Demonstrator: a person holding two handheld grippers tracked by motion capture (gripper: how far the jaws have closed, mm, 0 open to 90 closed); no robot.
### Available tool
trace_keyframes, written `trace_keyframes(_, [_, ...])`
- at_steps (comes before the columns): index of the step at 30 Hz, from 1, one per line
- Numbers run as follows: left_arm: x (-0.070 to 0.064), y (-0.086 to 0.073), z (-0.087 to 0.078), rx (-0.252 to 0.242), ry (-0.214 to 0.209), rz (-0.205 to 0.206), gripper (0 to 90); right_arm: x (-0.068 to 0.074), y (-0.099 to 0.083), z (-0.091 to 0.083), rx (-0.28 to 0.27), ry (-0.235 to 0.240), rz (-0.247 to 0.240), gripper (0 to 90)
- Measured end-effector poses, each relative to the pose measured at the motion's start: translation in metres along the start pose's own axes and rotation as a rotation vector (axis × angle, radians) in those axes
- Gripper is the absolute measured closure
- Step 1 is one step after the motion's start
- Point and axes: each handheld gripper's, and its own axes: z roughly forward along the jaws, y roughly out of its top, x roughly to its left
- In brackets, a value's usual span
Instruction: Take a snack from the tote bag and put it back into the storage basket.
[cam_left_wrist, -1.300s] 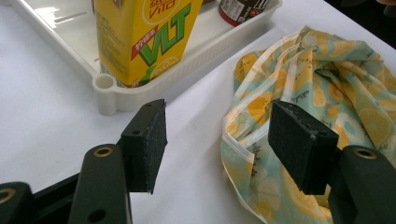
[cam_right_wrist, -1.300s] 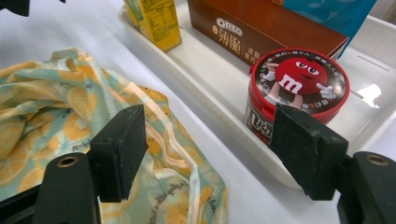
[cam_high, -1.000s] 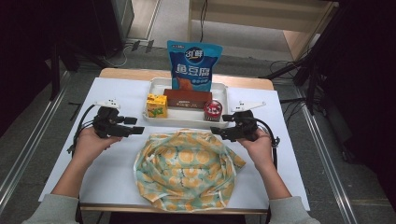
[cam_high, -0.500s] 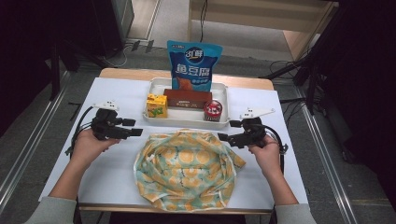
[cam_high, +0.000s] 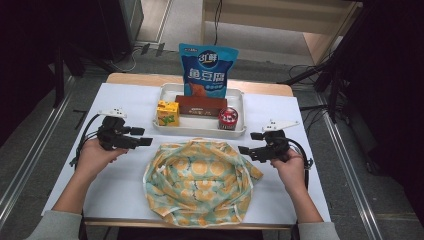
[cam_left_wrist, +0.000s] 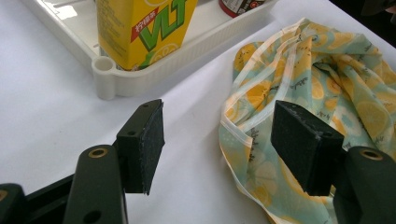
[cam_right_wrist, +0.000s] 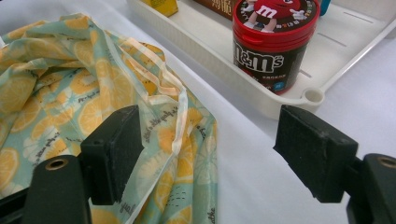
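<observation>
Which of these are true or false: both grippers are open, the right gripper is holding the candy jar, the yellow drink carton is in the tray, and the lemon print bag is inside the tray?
1. Both the left gripper and the right gripper are open. True.
2. The right gripper holds the candy jar. False: its jaws are empty, and the jar stands in the white tray.
3. The yellow drink carton stands in the tray. True.
4. The lemon print bag lies in the tray. False: it lies on the table, in front of the tray.

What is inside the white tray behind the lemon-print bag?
The white tray holds a yellow drink carton, a brown box, a red-lidded candy jar and a blue snack pouch. The tray floor behind the box is hidden.
</observation>
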Motion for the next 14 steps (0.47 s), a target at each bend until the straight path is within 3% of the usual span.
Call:
trace_keyframes(12, [0.0022,-0.0002,0.0022,0.007,-0.001,-0.014,33.3,-0.0016,-0.0025,0.0011,0.016,0.0,0.004,24.0])
trace_keyframes(14, [0.003,-0.0003,0.003,0.013,-0.005,-0.034,32.2,-0.0017,-0.0029,0.0016,0.017,0.0,0.003,23.9])
